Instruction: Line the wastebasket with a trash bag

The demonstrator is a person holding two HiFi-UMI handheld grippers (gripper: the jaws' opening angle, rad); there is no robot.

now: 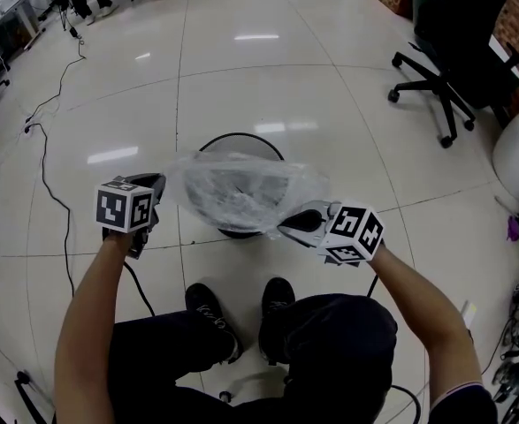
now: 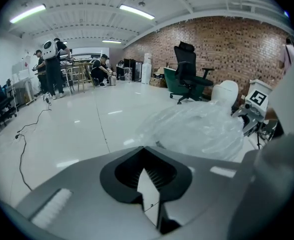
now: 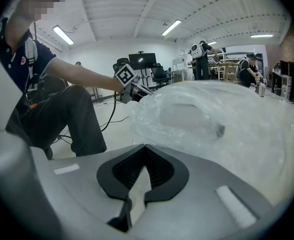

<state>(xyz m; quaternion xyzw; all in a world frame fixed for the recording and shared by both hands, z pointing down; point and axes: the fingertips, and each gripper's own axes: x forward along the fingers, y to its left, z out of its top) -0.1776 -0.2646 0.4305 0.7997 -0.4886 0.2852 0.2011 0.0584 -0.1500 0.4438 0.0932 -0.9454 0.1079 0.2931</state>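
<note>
Bag (image 1: pixel 241 188) hung spread over the wastebasket (image 1: pixel 241 136) on the floor (image 1: pixel 330 95). Left gripper (image 1: pixel 156 191) jaws were pressed together, pinching the bag edge at 9 o'clock; right gripper (image 1: pixel 290 226) jaws likewise at 4 o'clock.

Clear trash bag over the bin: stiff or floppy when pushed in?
Probably floppy: the trash bag sags crumpled between the left gripper and right gripper. Likely very light: thin clear film. May balloon rather than drop into the wastebasket, since it looks puffed up.

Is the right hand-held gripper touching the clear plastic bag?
Touching. Head view: the right hand-held gripper pinches the clear plastic bag by its edge.
</note>
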